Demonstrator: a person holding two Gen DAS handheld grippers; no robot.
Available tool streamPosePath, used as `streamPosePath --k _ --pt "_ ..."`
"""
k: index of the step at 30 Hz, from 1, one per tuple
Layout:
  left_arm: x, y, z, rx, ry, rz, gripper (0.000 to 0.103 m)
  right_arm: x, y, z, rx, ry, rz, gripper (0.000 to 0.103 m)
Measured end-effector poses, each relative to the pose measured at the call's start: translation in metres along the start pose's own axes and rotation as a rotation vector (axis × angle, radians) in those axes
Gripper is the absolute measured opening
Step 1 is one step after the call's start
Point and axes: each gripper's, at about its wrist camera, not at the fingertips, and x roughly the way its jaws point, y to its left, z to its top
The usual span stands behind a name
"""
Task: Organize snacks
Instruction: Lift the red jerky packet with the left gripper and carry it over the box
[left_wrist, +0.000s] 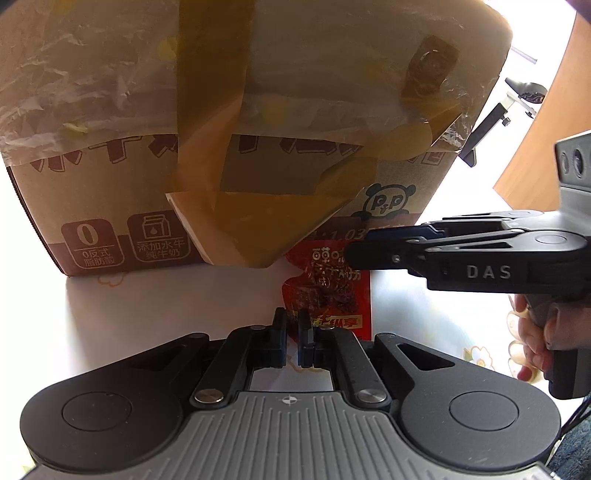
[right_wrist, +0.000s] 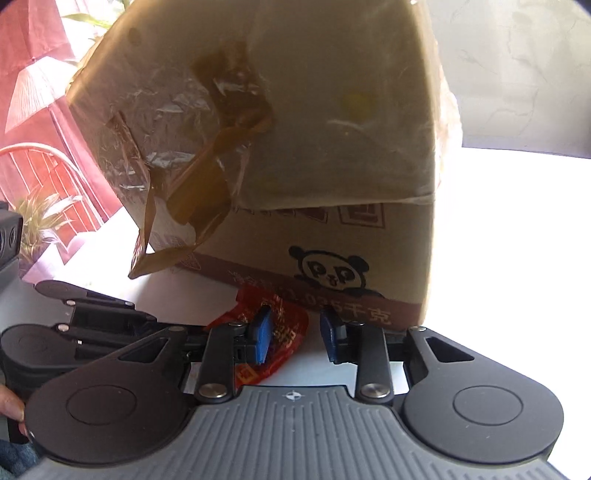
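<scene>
Red foil snack packet (left_wrist: 332, 291) is found on the white table (left_wrist: 147, 306), against the cardboard box (left_wrist: 110, 192). Left gripper (left_wrist: 293, 326) is nearly closed at its near edge; a grip cannot be confirmed. Right gripper (right_wrist: 297, 334) is spread above it. Risk: both tools crowding, foil slipping. Red chair noted behind.

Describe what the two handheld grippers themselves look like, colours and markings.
Both are matte black linkage grippers with silver pivot screws, round side discs and a ribbed grey base. The right gripper has blue finger pads and white "DAS" lettering on its side; the left gripper looks the same in build.
</scene>
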Motion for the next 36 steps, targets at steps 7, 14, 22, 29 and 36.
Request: streamPosePath --k 7,14,22,29,36 --pt "-0.002 0.003 0.0 -0.006 -0.003 0.002 0.005 0.007 0.002 0.0 -0.008 0.012 0.02 0.005" --pt "-0.025 -0.004 0.0 0.032 -0.035 -0.023 0.003 -0.018 0.014 -0.013 -0.001 -0.022 0.024 0.003" --pt "-0.066 -0.024 0.006 0.104 -0.13 -0.077 0.003 -0.072 0.024 -0.02 0.041 -0.11 -0.005 0.003" --pt "-0.12 -0.034 0.028 0.144 -0.276 -0.089 0.003 -0.126 0.044 0.01 -0.006 -0.229 -0.029 0.003" --pt "-0.167 -0.028 0.065 0.155 -0.395 -0.063 0.003 -0.148 0.073 0.049 -0.094 -0.355 -0.021 0.003"
